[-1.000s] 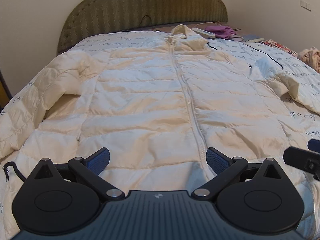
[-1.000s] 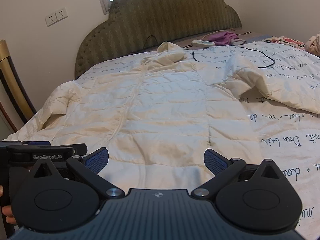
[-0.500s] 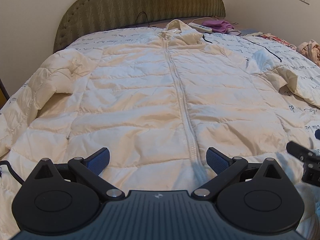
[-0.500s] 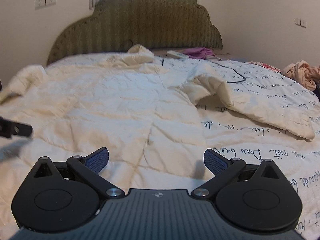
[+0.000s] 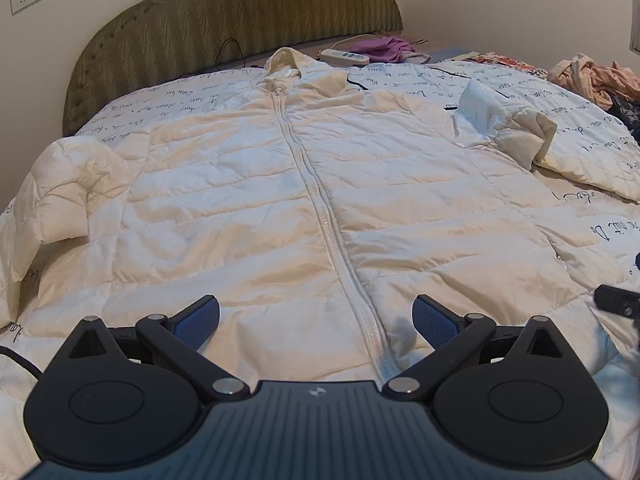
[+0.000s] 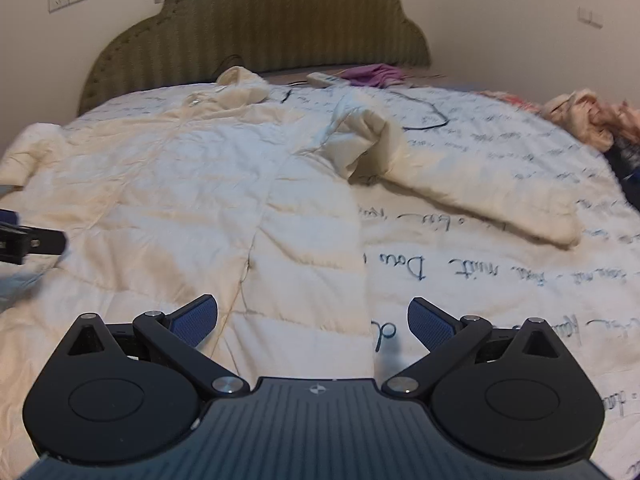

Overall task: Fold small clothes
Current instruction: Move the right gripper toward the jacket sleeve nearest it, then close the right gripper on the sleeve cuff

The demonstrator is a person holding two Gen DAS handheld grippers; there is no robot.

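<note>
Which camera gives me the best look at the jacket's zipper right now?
The left wrist view. The zipper runs up the middle of the cream jacket, visible from hem to collar. In the right wrist view the zipper sits far left, blurred, with only its top near the collar discernible.

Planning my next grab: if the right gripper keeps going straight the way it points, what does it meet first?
Most likely the jacket's side edge near the hem: the open right gripper straddles that edge, with printed bedspread under its right finger. Height is unclear.
</note>
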